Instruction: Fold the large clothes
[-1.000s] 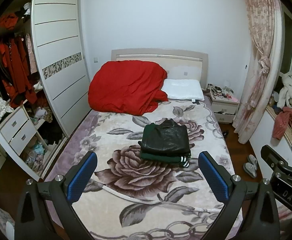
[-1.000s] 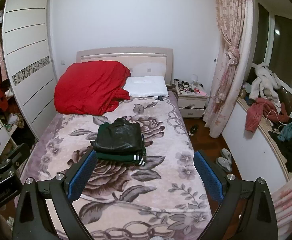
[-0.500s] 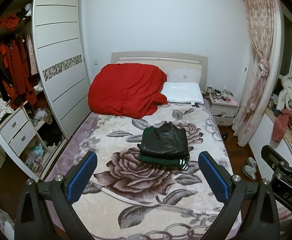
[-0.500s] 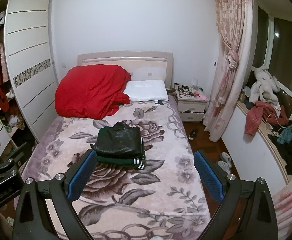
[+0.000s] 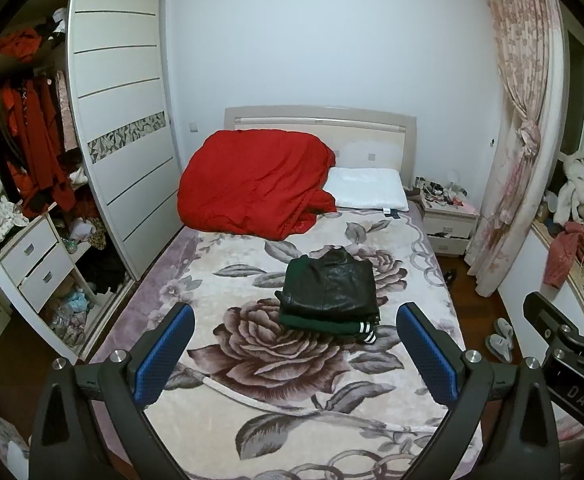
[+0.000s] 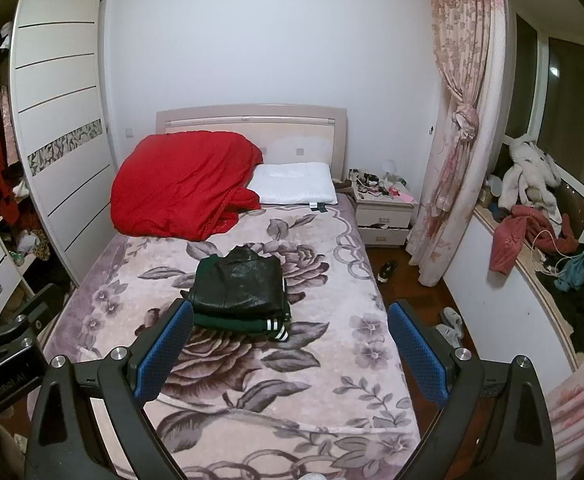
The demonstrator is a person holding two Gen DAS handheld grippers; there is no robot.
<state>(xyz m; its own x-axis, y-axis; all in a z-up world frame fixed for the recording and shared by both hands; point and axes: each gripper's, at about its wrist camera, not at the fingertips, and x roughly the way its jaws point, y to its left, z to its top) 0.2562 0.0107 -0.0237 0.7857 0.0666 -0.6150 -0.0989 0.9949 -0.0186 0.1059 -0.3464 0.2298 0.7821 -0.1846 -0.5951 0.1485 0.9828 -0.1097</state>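
A folded black leather jacket (image 5: 330,284) lies on top of a folded green garment with white stripes (image 5: 332,322) in the middle of the bed (image 5: 228,420). The stack also shows in the right wrist view (image 6: 238,286). My left gripper (image 5: 294,350) is open and empty, held well back above the foot of the bed. My right gripper (image 6: 290,346) is open and empty, also held back from the stack. The right gripper's body shows at the right edge of the left wrist view (image 5: 564,344).
A red duvet (image 5: 252,184) and a white pillow (image 5: 368,194) lie at the head of the bed. An open wardrobe (image 5: 32,200) stands left. A nightstand (image 6: 384,212), curtain (image 6: 456,120), slippers (image 6: 450,324) and a cluttered window ledge (image 6: 540,240) are to the right.
Both grippers have drawn back and risen from the bed; the folded stack looks smaller and farther. The stack itself has not moved.
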